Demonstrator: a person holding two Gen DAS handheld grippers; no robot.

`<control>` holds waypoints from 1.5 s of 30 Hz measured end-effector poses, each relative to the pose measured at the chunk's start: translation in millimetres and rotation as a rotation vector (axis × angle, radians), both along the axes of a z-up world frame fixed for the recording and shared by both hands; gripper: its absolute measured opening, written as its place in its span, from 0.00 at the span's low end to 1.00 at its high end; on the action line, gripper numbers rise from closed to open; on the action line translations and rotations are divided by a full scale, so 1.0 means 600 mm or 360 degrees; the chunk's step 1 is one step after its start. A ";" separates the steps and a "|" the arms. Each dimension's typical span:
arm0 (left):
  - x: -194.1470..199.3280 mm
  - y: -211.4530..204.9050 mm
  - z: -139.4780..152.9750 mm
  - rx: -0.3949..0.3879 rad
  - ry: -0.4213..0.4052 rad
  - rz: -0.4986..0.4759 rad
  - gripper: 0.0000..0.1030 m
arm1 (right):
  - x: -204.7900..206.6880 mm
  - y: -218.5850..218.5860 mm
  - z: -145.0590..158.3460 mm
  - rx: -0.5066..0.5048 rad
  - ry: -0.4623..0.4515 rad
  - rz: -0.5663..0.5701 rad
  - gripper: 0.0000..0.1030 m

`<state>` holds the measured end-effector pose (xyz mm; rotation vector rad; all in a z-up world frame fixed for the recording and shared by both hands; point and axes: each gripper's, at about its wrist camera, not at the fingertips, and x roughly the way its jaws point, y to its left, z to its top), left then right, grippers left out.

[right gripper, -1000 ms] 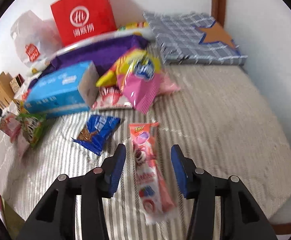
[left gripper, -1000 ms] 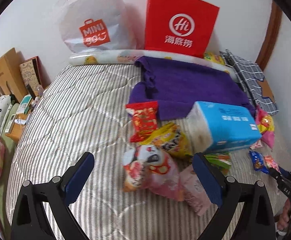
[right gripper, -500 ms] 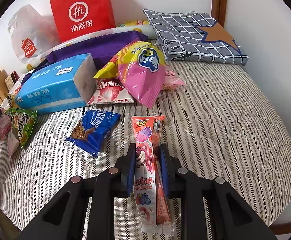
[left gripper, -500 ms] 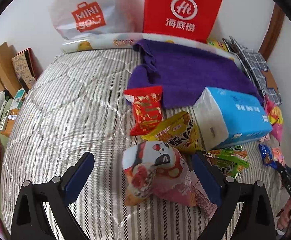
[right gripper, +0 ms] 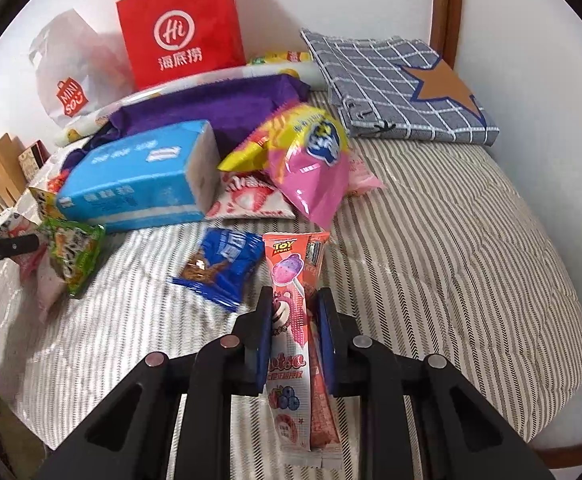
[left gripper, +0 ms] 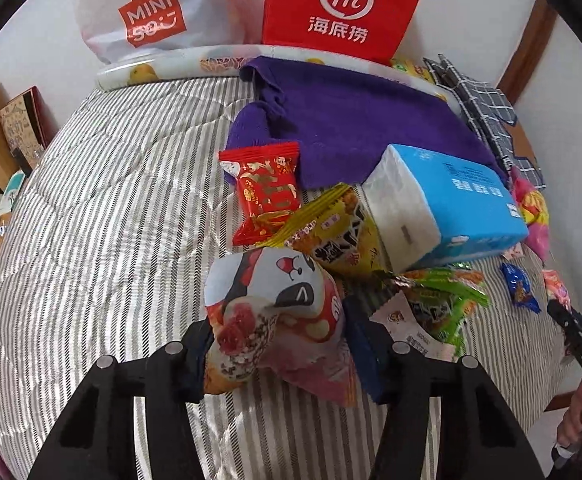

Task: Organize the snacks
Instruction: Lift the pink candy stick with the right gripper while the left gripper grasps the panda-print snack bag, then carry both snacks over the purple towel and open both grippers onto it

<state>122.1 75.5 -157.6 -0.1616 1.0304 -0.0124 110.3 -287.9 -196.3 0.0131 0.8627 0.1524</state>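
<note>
Left tongs, wide a second ago, are closing on the panda snack bag as right tongs, now clenched, grip the pink candy sticks, so both snacks are ready for sorting.

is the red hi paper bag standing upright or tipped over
Upright. The red Hi paper bag stands on its base behind the purple cloth, logo level, against the wall.

striped quilt bare left, snack pile and tissue pack crowd centre
</note>
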 end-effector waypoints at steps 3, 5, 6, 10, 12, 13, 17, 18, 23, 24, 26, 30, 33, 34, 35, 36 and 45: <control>-0.015 0.006 0.014 -0.0021 -0.0017 0.0005 0.46 | -0.011 0.006 0.020 0.0006 -0.0037 0.0006 0.20; -0.023 0.008 0.025 -0.0014 -0.0038 0.0003 0.46 | -0.016 0.009 0.032 0.0017 -0.0057 0.0003 0.20; -0.026 0.008 0.031 -0.0009 -0.0050 0.0003 0.46 | -0.020 0.010 0.038 0.0028 -0.0067 0.0006 0.20; -0.042 0.008 0.060 -0.0022 -0.0102 0.0002 0.46 | -0.028 0.015 0.060 0.0046 -0.0096 -0.0001 0.20; -0.046 0.003 0.074 -0.0017 -0.0127 -0.0007 0.46 | -0.030 0.018 0.074 0.0051 -0.0106 -0.0004 0.20; -0.047 0.000 0.080 -0.0016 -0.0137 -0.0012 0.46 | -0.030 0.021 0.079 0.0051 -0.0109 -0.0002 0.20; -0.044 -0.016 0.109 -0.0046 -0.0176 -0.0048 0.46 | -0.026 0.035 0.104 0.0059 -0.0132 0.0016 0.20; -0.041 -0.022 0.117 -0.0049 -0.0187 -0.0059 0.46 | -0.024 0.039 0.112 0.0060 -0.0140 0.0017 0.20; -0.023 -0.045 0.147 -0.0077 -0.0224 -0.0103 0.46 | -0.006 0.060 0.145 0.0088 -0.0172 0.0048 0.20; -0.018 -0.049 0.154 -0.0079 -0.0233 -0.0110 0.46 | -0.001 0.064 0.150 0.0095 -0.0177 0.0058 0.20; -0.006 -0.059 0.167 -0.0063 -0.0256 -0.0128 0.46 | 0.012 0.071 0.165 0.0113 -0.0194 0.0073 0.20; 0.025 -0.075 0.190 -0.0048 -0.0285 -0.0162 0.47 | 0.044 0.082 0.194 0.0127 -0.0233 0.0097 0.20; 0.046 -0.080 0.203 -0.0022 -0.0307 -0.0160 0.47 | 0.076 0.090 0.212 0.0124 -0.0245 0.0105 0.20; 0.056 -0.081 0.208 -0.0016 -0.0314 -0.0159 0.47 | 0.087 0.091 0.216 0.0124 -0.0248 0.0105 0.20; 0.064 -0.081 0.212 -0.0013 -0.0317 -0.0159 0.47 | 0.097 0.093 0.220 0.0125 -0.0251 0.0105 0.20; 0.075 -0.081 0.215 -0.0009 -0.0321 -0.0157 0.47 | 0.111 0.095 0.226 0.0125 -0.0257 0.0108 0.20; 0.155 -0.063 0.225 0.0036 -0.0324 -0.0116 0.47 | 0.211 0.113 0.248 0.0118 -0.0287 0.0116 0.20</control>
